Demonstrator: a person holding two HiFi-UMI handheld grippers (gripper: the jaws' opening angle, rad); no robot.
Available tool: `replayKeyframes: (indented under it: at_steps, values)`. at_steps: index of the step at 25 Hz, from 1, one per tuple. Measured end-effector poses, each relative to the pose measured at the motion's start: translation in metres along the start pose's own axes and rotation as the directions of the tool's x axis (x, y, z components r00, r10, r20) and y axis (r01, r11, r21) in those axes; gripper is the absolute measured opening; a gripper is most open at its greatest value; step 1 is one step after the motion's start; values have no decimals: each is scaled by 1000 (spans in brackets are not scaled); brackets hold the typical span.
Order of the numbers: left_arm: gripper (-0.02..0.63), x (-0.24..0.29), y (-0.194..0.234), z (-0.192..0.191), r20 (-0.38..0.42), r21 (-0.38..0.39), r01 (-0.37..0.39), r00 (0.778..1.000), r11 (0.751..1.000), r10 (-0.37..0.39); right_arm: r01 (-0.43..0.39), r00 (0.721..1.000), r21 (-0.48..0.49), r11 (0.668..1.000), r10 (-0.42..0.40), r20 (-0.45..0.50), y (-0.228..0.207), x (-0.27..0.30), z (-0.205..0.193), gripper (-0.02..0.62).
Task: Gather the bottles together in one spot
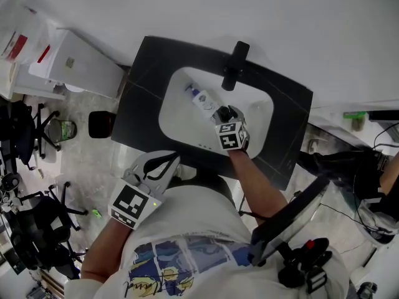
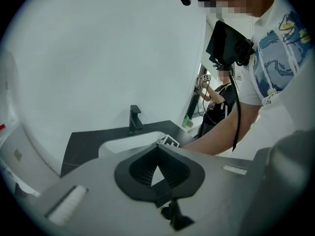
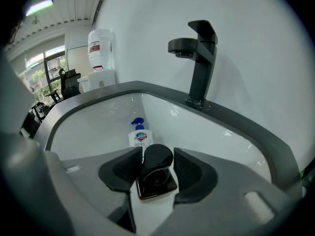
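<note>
A white bottle (image 1: 204,100) lay sideways in the basin (image 1: 177,120), pump (image 1: 189,91) toward its left end; the right gripper's (image 3: 157,157) half-open jaws clamped a dark bottle (image 3: 156,181).

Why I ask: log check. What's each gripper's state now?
Left gripper: closed, empty.
Right gripper: closed on the dark bottle.

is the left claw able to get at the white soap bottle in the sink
Probably not yet: left claw hangs outside the sink by the torso, and the right claw stands before the soap bottle.
</note>
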State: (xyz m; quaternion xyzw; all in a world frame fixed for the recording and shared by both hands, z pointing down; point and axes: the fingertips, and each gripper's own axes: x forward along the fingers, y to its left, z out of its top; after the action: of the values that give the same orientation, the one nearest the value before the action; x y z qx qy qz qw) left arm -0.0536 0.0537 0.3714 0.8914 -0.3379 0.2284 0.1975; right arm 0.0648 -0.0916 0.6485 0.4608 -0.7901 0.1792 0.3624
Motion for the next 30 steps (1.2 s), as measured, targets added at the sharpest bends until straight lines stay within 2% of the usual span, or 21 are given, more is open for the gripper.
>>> replayKeyframes:
  at_steps: [11,20,30]
  values:
    - [2,2,-3,5,-7,26,7,1000,1000,-6,-3,1000,10,1000,3,17,-2,-7,-2,173]
    - [2,19,-10,17,6,45,64,998,997,-64,-16,998,-20,1000,17,54,-17,-37,9,173]
    - [2,41,-21,30,24,52,113,993,992,-114,-32,989,-95,995,45,142,-52,-79,52,172]
